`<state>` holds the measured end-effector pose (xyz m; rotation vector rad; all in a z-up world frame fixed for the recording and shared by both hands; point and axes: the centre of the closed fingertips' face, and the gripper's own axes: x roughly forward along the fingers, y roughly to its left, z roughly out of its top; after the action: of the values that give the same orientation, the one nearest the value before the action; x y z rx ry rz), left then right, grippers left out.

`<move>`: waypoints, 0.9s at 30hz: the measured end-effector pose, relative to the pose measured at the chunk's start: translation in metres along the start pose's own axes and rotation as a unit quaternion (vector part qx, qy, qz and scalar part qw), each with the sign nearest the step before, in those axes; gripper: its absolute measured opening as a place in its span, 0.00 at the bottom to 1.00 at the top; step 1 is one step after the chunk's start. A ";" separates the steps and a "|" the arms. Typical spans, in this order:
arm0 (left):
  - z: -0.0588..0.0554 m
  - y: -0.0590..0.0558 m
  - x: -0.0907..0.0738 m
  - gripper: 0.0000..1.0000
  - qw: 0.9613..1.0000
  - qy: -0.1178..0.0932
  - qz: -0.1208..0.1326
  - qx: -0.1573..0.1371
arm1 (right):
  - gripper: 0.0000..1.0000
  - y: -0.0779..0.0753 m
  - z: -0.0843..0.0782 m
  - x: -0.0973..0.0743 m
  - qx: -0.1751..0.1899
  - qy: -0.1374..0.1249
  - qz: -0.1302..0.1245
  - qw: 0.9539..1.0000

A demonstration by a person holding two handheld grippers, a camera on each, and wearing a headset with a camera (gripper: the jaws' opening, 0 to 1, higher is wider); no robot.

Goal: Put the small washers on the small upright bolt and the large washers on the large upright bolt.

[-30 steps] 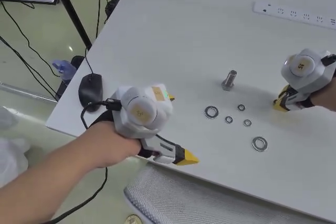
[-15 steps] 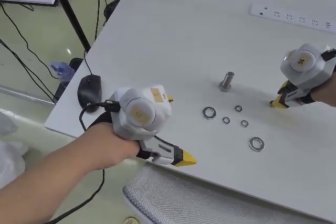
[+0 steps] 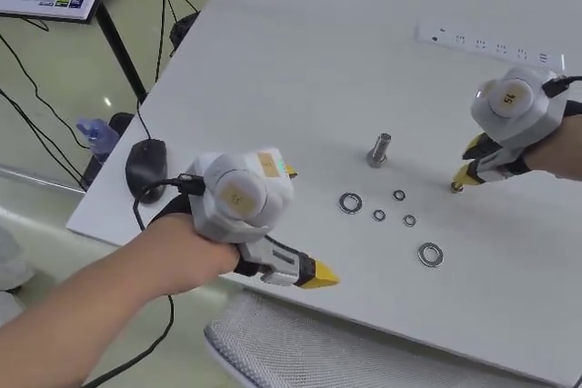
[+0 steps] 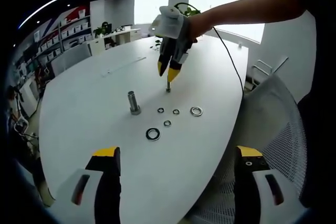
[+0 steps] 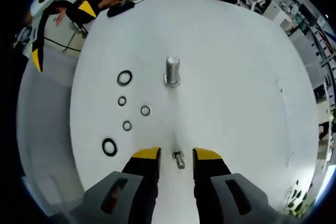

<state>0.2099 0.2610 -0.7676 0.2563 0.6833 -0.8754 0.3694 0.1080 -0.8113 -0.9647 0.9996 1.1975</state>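
Observation:
The large bolt [image 3: 378, 149] [image 4: 133, 102] [image 5: 172, 72] stands upright on the white table [image 3: 300, 61]. Two large washers [image 3: 350, 203] [image 3: 429, 254] and three small washers [image 3: 378, 215] lie flat just in front of it. The small bolt [image 5: 179, 159] [image 4: 168, 86] [image 3: 454, 188] stands upright between the jaws of my right gripper [image 5: 176, 156] [image 3: 466, 163] [image 4: 168, 72], which is open with a gap on each side of it. My left gripper [image 4: 178, 156] [image 3: 307, 222] is wide open and holds nothing, near the table's front edge.
A white power strip [image 3: 486, 43] lies at the far right. A black mouse [image 3: 145, 163] sits at the table's left corner, with cables on the floor beyond. A mesh chair back [image 3: 273, 352] stands against the front edge.
The camera has shifted. My right gripper's tips now stand further apart, with the small bolt between them. My left gripper has hardly moved, and the washers lie as before.

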 end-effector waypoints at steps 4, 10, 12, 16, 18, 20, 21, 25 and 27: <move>0.001 -0.001 -0.003 0.89 1.000 0.001 0.001 0.002 | 0.26 0.007 0.011 0.000 -0.015 -0.008 0.001 1.000; 0.007 0.000 -0.004 0.89 1.000 -0.004 0.004 0.008 | 0.26 0.019 0.024 0.004 -0.039 -0.014 0.010 0.999; 0.008 0.001 -0.004 0.89 1.000 -0.006 0.006 0.007 | 0.26 0.023 0.027 0.007 -0.043 -0.015 0.014 0.999; 0.007 0.002 -0.002 0.89 1.000 -0.002 0.006 0.007 | 0.26 0.029 0.032 0.011 -0.053 -0.017 0.021 0.998; 0.007 0.002 -0.002 0.88 1.000 0.001 0.006 0.008 | 0.26 0.031 0.035 0.011 -0.056 -0.022 0.020 0.998; 0.008 0.001 -0.003 0.88 1.000 0.000 0.006 0.008 | 0.26 0.033 0.038 0.012 -0.055 -0.026 0.022 0.998; 0.008 0.001 -0.003 0.88 1.000 -0.002 0.005 0.007 | 0.26 0.035 0.040 0.013 -0.056 -0.026 0.023 0.998; 0.010 0.000 -0.004 0.88 1.000 -0.003 0.004 0.010 | 0.26 0.038 0.042 0.016 -0.056 -0.024 0.026 0.998; 0.011 0.001 -0.004 0.88 1.000 -0.005 0.003 0.007 | 0.26 0.039 0.042 0.019 -0.054 -0.023 0.026 0.998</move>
<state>0.2135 0.2590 -0.7570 0.2658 0.6670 -0.8744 0.3367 0.1576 -0.8202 -0.9958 0.9370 1.3230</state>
